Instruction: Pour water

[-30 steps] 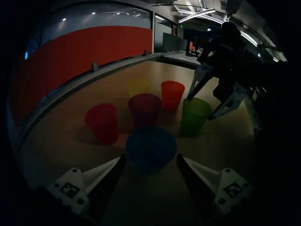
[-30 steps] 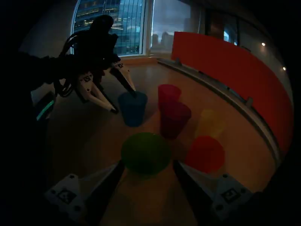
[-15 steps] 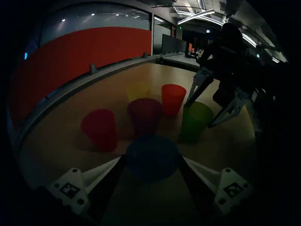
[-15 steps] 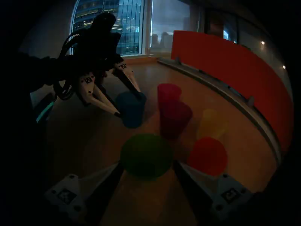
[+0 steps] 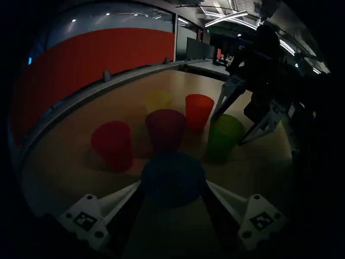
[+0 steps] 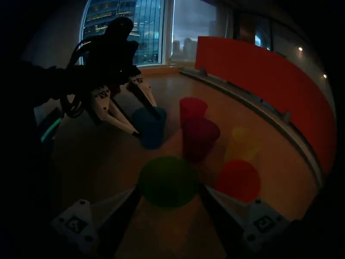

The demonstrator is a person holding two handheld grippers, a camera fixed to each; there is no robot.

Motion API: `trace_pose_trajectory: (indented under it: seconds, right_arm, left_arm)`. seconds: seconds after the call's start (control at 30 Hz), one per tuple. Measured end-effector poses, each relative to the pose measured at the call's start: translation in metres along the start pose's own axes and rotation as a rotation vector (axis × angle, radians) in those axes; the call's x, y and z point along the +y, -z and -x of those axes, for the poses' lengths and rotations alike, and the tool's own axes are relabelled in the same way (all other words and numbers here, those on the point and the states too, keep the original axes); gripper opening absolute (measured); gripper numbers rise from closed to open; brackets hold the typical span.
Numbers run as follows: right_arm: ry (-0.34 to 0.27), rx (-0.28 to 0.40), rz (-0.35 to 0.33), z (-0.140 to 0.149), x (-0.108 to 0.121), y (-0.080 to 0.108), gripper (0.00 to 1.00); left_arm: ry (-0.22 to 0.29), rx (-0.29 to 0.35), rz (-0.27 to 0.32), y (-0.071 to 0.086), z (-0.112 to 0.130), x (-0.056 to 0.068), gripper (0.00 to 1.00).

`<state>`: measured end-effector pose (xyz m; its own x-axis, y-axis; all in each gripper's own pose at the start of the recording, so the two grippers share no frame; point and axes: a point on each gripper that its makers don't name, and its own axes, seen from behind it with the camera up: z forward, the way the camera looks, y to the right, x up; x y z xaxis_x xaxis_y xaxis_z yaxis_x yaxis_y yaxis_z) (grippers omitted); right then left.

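Dimness aside, in left gripper view our left tongs [image 5: 173,187] clamp the blue cup [image 5: 173,172] by its sides, low over the desk [image 5: 129,103], ready to tip. In right gripper view, our right tongs [image 6: 169,189] clamp the green cup [image 6: 168,179], likely as receiver; we cannot see any water.

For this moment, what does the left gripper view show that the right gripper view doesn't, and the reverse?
Left gripper view: ceiling light strips, and the right hand-held gripper straddling the green cup. Right gripper view: city windows, and the left hand-held gripper straddling the blue cup. Shared: the wooden table, red wall panel, maroon cup, yellow cup, red cup and orange-red cup.
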<state>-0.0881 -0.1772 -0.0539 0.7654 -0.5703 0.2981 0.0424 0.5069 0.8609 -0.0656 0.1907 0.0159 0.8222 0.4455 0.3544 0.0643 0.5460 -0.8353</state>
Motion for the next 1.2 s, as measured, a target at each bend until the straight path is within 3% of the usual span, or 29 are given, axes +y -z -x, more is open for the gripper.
trace_pose_trajectory:
  seconds: [0.37, 0.67, 1.2]
  right_arm:
    - [-0.013, 0.016, -0.001, -0.002, -0.004, -0.009, 0.94]
    - [-0.049, 0.067, 0.013, -0.013, -0.002, 0.0, 0.94]
    - [-0.065, 0.184, 0.059, -0.059, 0.008, 0.035, 0.93]
  left_arm:
    - [-0.001, 0.003, -0.005, 0.001, 0.0, 0.0, 0.86]
    - [0.004, 0.017, -0.023, 0.008, -0.004, 0.0, 0.86]
    - [0.029, 0.186, -0.061, 0.045, -0.064, 0.014, 0.86]
